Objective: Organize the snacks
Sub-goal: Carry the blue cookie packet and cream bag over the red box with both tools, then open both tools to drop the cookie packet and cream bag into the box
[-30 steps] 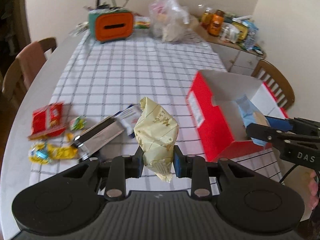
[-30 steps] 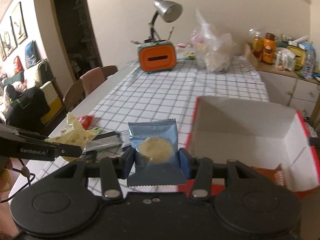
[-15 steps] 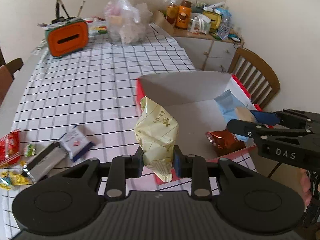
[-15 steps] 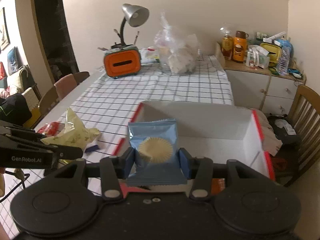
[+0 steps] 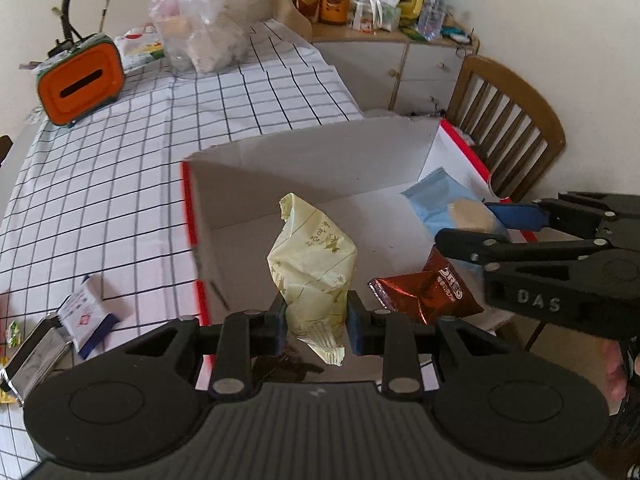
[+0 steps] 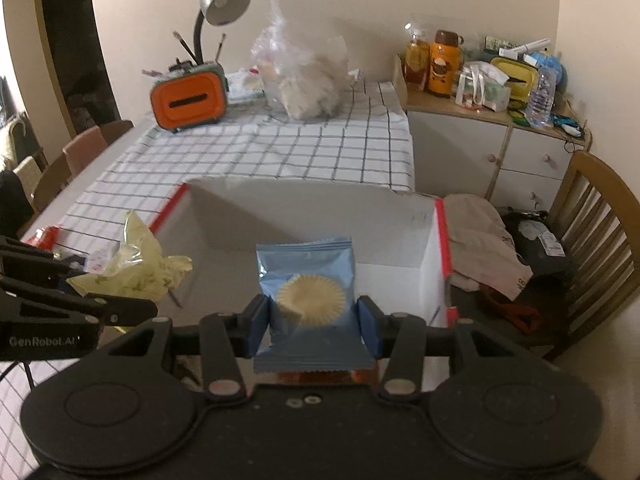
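My left gripper (image 5: 316, 324) is shut on a pale yellow snack packet (image 5: 314, 264), held above the open red-and-white box (image 5: 280, 160). The same packet (image 6: 132, 272) shows at the left of the right wrist view, in the left gripper (image 6: 116, 308). My right gripper (image 6: 314, 324) is shut on a light blue biscuit packet (image 6: 308, 280), also over the box (image 6: 304, 208). From the left wrist view this blue packet (image 5: 448, 204) hangs in the right gripper (image 5: 492, 228) at the box's right side. A brown Oreo packet (image 5: 428, 292) lies on the box floor.
Loose snacks lie on the checked tablecloth (image 5: 120, 168) left of the box: a white-and-blue packet (image 5: 84, 316) and a silver one (image 5: 32, 356). An orange tissue box (image 5: 80, 76), a lamp (image 6: 220, 4) and a plastic bag (image 5: 200, 36) stand at the far end. A wooden chair (image 5: 508, 120) is beside the box.
Both grippers have travelled right from the loose snacks to over the open box, each still holding its packet. The Oreo packet in the box has come into view.
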